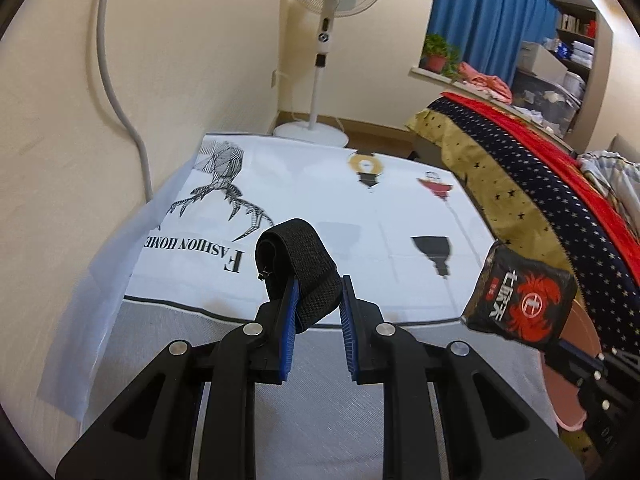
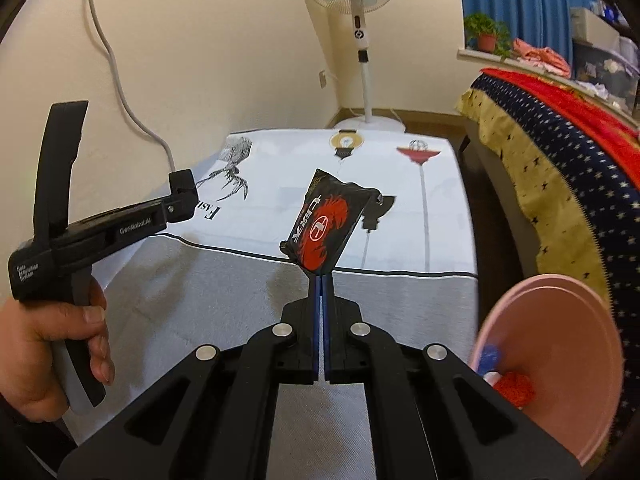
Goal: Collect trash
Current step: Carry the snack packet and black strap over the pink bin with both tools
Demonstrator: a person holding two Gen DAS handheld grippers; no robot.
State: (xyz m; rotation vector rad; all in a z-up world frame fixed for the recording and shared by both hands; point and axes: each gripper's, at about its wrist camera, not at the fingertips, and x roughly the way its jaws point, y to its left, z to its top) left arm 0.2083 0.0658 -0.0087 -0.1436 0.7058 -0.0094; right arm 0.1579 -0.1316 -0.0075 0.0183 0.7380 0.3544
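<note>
My left gripper is shut on a black elastic band, which loops up and over to the left above the blue pads. My right gripper is shut on the lower edge of a black and red snack packet, held upright above the table. That packet also shows at the right of the left wrist view. In the right wrist view the left gripper appears side on at the left, held by a hand. A pink bin sits low at the right.
The table wears a white printed cloth over a grey cover. Blue and red scraps lie in the bin. A bed with a starred quilt runs along the right. A standing fan and a wall cable are behind.
</note>
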